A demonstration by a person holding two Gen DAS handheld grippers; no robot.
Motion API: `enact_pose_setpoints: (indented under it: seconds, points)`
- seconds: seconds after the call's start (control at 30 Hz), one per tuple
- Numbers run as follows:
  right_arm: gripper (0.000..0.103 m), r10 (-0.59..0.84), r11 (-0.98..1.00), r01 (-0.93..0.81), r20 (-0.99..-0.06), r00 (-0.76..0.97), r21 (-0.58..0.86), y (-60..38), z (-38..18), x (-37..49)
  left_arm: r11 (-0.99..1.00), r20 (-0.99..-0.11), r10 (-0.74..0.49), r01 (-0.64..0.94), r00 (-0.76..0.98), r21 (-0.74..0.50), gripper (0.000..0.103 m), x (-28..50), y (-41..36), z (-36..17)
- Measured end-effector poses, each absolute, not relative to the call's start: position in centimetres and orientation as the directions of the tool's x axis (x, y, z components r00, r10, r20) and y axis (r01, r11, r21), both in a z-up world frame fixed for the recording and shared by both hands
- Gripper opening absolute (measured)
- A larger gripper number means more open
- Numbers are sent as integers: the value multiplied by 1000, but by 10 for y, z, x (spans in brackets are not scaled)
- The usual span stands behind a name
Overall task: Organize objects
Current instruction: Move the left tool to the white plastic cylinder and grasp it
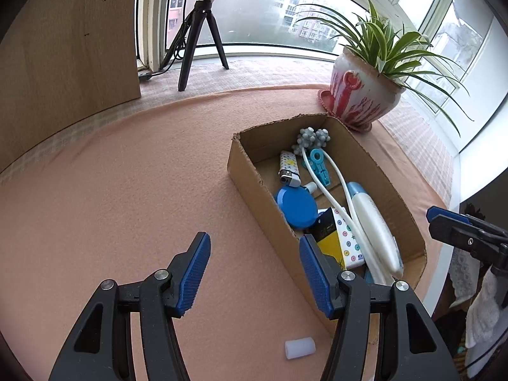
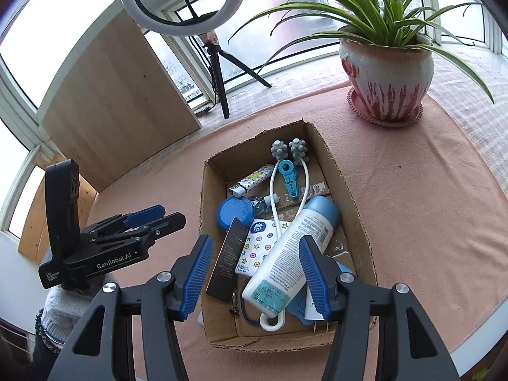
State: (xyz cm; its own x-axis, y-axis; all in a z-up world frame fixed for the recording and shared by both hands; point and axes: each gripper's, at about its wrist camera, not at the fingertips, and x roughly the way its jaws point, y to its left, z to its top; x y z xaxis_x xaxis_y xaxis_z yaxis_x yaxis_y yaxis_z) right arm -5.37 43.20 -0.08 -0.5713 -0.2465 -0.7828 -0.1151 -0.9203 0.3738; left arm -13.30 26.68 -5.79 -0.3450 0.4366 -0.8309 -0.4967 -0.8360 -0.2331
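Note:
An open cardboard box (image 2: 346, 184) (image 1: 244, 171) on the pink tablecloth holds a white bottle with a blue cap (image 2: 292, 250) (image 1: 374, 225), a blue round lid (image 2: 235, 212) (image 1: 295, 206), a lighter (image 2: 254, 179) (image 1: 289, 168), a tissue pack (image 2: 257, 247) (image 1: 349, 241), a blue clip (image 2: 289, 177), a grey-ball massager (image 2: 287, 150) (image 1: 312, 138) and a black card (image 2: 227, 263). My right gripper (image 2: 255, 276) is open and empty above the box's near end. My left gripper (image 1: 254, 273) (image 2: 152, 216) is open and empty, left of the box. A small white cap (image 1: 300, 348) lies on the cloth below it.
A potted spider plant (image 2: 387, 76) (image 1: 365, 92) stands behind the box on a saucer. A ring light on a tripod (image 2: 216, 73) (image 1: 200, 31) and a wooden board (image 2: 120, 104) stand at the window. The table edge (image 2: 476, 343) curves at the right.

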Motion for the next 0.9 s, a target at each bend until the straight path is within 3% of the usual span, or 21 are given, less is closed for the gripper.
enact_pose_setpoints:
  seconds: [0.7,0.9]
  points:
    - [53,-196,-921,-190,-826,-529,340,440,-22,-4,-790,-894,391,-577,-218,-205,60,-20,280,-116]
    - [53,-187,-916,-214,-834,-519,340,450,-25,2,-788,-902,376,-585,-212,-191,46,-16,289,-123]
